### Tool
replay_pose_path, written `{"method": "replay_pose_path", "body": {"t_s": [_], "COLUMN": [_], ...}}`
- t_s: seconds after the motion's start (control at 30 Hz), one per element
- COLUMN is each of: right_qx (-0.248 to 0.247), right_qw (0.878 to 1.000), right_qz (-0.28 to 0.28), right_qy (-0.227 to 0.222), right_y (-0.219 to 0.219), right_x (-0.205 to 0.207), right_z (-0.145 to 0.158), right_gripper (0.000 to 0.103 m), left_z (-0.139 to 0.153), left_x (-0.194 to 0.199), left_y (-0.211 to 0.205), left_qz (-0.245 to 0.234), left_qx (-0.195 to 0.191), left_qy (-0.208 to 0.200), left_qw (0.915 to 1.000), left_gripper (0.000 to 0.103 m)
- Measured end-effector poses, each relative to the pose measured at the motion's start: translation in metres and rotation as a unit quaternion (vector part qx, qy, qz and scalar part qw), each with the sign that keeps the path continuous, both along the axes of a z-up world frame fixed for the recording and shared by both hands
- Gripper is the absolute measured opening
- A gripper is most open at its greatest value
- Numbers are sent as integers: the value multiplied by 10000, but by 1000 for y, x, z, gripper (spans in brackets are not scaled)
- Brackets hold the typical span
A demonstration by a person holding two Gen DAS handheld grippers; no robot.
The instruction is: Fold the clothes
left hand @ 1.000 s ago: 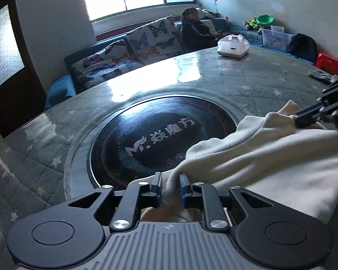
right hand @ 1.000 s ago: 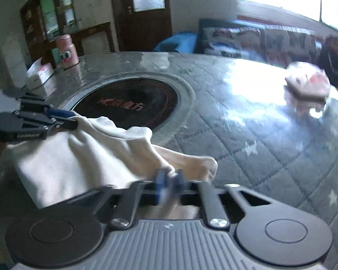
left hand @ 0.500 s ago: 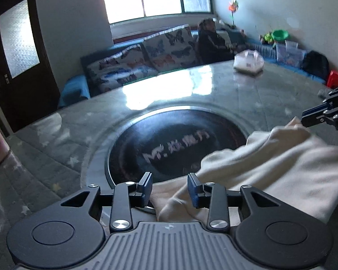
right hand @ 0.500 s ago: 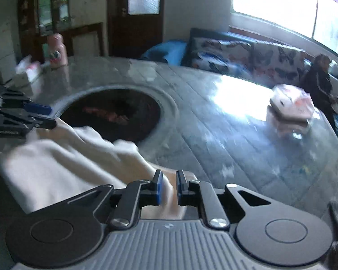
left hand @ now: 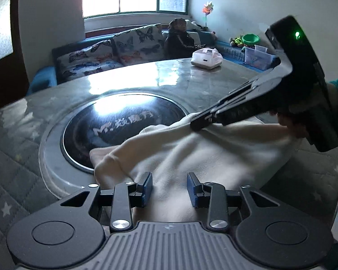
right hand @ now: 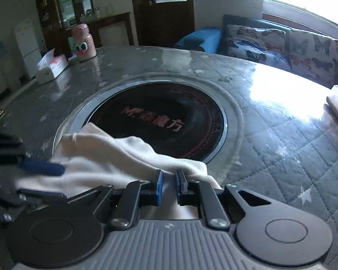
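Left wrist view shows the cream-white soft fabric garment lying crumpled on the grey quilted, star-printed round table, its far edge draped over the rim of the black glass circular cooktop set in the table's middle. The left gripper hovers just over the garment's near portion with its 2 blue-padded fingers spread well apart, gripping nothing; cloth lies in the gap beneath them. The right gripper reaches in from the right, tilted down toward the cloth, a hand with a teal sleeve holding its body; its tip touches a raised fold.

Right wrist view shows that gripper's fingers with a narrow gap between them and garment cloth between the pads; whether they pinch it I cannot tell. The left gripper appears blurred at the left edge.

Beyond the garment, the tabletop is bare over the cooktop. A pink bottle with cartoon eyes and a white tissue box stand well apart near the far rim, a white-pink pack at another edge.
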State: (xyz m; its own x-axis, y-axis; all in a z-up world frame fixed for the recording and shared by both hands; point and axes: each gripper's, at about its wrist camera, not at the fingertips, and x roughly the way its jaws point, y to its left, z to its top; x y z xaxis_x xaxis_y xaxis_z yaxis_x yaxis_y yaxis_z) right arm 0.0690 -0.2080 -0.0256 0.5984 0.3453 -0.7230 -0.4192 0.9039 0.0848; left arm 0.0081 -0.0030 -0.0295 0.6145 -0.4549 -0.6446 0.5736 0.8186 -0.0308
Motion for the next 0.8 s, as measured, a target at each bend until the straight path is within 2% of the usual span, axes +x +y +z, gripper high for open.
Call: {"method": "replay_pose_path", "body": {"t_s": [0.17, 0.3, 0.43, 0.53, 0.67, 0.8], "right_qx": [65, 81, 108, 277, 216, 34], "right_qw": [9990, 9968, 9976, 9975, 9904, 9779], "right_qz": [417, 792, 678, 641, 1365, 2088], "right_qy": [-129, 33, 55, 71, -94, -110], "right_y": [18, 50, 68, 70, 83, 109], "right_x": [-4, 7, 23, 27, 16, 11], "right_z": [17, 9, -2, 3, 20, 27], "right_gripper": [11, 11, 12, 12, 29, 33], "left_z": [2, 4, 6, 9, 14, 14], "left_x": [-4, -8, -13, -19, -28, -38], "left_y": [7, 13, 21, 31, 47, 54], "left_qz": [97, 176, 304, 468, 785, 930], "left_qx": [-139, -249, -331, -397, -551, -661], "left_qy": [4, 9, 36, 14, 0, 73], "left_qw": [9999, 9995, 9990, 9981, 9954, 9934], "left_gripper": [37, 37, 37, 40, 43, 44]}}
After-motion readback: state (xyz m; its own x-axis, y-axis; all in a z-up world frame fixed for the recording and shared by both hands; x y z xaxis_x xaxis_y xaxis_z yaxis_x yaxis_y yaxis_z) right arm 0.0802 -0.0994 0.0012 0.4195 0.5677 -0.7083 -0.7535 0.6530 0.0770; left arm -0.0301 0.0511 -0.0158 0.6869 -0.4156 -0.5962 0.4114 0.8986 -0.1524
